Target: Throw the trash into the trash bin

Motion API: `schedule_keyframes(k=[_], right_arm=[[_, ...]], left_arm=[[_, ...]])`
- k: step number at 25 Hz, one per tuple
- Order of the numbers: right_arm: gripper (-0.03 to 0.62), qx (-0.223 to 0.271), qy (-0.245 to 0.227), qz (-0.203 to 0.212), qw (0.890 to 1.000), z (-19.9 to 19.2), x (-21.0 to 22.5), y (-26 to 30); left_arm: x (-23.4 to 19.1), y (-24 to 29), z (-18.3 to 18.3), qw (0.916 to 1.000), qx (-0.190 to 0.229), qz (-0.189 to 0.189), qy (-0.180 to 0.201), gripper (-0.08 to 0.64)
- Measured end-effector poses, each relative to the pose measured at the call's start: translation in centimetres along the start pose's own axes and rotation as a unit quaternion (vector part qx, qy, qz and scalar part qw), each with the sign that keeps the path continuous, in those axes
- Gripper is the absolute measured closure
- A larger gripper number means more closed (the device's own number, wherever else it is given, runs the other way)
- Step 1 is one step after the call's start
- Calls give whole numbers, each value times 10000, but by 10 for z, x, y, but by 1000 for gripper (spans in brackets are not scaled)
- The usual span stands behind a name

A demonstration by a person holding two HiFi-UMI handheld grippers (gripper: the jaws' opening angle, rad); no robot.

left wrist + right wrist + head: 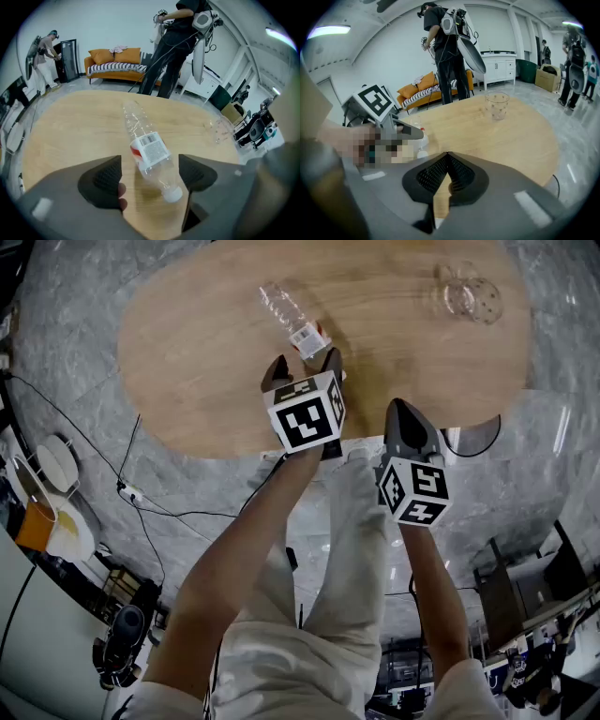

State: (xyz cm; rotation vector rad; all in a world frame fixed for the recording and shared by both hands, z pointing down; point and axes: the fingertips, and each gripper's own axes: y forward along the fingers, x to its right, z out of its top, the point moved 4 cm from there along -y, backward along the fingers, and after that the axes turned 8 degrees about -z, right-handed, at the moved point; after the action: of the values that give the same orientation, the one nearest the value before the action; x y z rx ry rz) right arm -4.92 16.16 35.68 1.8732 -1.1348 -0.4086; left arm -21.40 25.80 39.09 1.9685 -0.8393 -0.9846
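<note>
A clear empty plastic bottle [287, 317] [147, 149] lies on its side on the oval wooden table [187, 352], white cap [173, 193] toward me, label with a barcode near the cap end. My left gripper [305, 367] [151, 174] is open, its two jaws on either side of the bottle's neck end without touching it. My right gripper [410, 418] [446, 157] hovers at the table's near edge, shut with nothing between its jaws. No trash bin shows in any view.
A clear plastic cup [467, 296] [497, 105] stands at the table's far right. Cables [141, 498] and gear lie on the marble floor at left. People with equipment [176, 42] stand beyond the table, near an orange sofa [117, 63].
</note>
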Motion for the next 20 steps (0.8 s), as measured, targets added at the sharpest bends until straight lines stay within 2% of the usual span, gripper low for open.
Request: schedule_keyframes(k=[5, 7, 14, 20], right_arm=[[569, -14, 28, -4, 10000, -3, 8, -2], [569, -33, 24, -9, 10000, -5, 11, -4], [569, -24, 45, -50, 10000, -11, 17, -9], [569, 82, 214, -96, 9997, -14, 23, -17]], left_arm=[[-8, 22, -1, 9992, -192, 352, 72, 191], [-13, 23, 0, 9986, -220, 481, 50, 225], [-13, 9, 2, 9974, -168, 300, 627, 235], [15, -12, -10, 9933, -44, 17, 1157, 236]])
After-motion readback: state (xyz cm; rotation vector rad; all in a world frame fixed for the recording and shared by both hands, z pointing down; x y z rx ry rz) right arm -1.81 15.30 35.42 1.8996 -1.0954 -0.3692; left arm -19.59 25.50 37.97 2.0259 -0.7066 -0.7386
